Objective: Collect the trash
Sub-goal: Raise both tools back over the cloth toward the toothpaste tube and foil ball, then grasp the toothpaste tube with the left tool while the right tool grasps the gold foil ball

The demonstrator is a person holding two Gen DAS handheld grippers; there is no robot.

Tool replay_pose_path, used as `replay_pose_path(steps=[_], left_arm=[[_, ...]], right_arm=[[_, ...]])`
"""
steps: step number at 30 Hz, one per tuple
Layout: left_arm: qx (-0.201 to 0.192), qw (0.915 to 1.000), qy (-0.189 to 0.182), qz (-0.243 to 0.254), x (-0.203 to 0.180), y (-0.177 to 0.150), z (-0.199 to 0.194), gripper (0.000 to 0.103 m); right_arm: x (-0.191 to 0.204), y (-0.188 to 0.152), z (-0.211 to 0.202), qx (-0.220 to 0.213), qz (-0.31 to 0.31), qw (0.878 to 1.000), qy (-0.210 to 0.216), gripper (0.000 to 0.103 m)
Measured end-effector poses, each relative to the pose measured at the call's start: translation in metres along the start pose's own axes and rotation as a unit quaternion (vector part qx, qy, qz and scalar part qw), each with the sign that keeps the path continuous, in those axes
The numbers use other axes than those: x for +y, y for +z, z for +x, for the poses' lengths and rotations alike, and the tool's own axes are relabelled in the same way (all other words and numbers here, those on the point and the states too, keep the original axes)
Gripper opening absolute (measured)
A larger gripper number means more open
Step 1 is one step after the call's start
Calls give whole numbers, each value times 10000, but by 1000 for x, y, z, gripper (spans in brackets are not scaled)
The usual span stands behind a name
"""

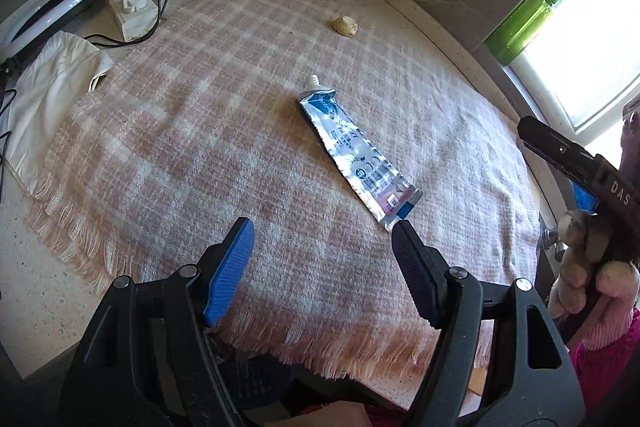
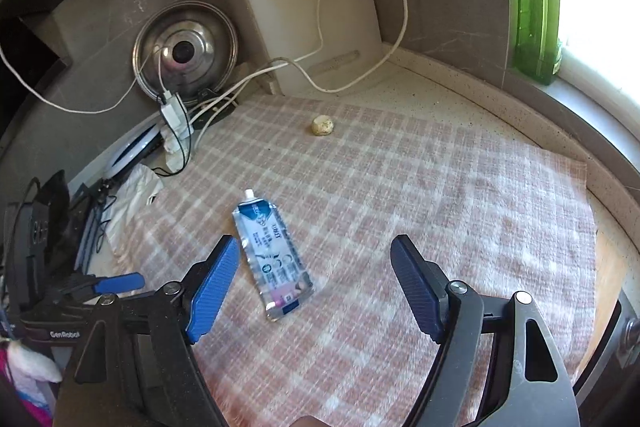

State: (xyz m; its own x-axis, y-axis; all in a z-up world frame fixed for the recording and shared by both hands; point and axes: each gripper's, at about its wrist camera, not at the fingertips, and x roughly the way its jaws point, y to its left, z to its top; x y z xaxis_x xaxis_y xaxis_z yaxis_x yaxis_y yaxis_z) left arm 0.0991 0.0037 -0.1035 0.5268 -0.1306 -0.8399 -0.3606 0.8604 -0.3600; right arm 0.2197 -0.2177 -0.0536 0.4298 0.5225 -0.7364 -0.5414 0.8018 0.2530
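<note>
Left wrist view. Squeezed toothpaste tube (image 1: 357, 150): flat, capless, lying diagonally on the checked cloth (image 1: 200, 131), nozzle pointing away; judged trash left loose for pickup. Crumpled beige scrap (image 1: 345, 26): farther back on the same cloth, well apart. Left gripper (image 1: 324, 233): jaws wide, nothing between; the tube's crimped end lies just beside the right-hand fingertip, the body ahead and to the right. The other gripper's arm shows at the right edge.

Right wrist view. Right gripper (image 2: 316, 253): jaws wide, empty; the toothpaste tube (image 2: 272, 255) lies on the cloth between the fingers, nearer the left-hand one, untouched. Scrap (image 2: 322, 125): far ahead. Green soap bottle (image 2: 538, 7): upright on the sill, not trash.
</note>
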Motion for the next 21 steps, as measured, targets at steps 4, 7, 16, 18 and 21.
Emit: replay_pose_path(steps=[4,7,16,18,21], left_arm=[[134,9990,-133,-400,8,12,17,73],[197,9981,-179,-552,11,19,28,69],[496,9938,-412,-904,14,43,70,56],[515,9936,-420,-910,11,47,77,56],[575,9927,-434,-967,9,53,87,48]], right_arm=[[-16,25,25,337,243,9989,231,78],[-24,40,40,398,323,9981,328,78],[-28,76,92,547,-114,9981,269,77],[-27,84,106,602,-209,9975,303,77],[-26,94,126,687,-304,9963,426,72]])
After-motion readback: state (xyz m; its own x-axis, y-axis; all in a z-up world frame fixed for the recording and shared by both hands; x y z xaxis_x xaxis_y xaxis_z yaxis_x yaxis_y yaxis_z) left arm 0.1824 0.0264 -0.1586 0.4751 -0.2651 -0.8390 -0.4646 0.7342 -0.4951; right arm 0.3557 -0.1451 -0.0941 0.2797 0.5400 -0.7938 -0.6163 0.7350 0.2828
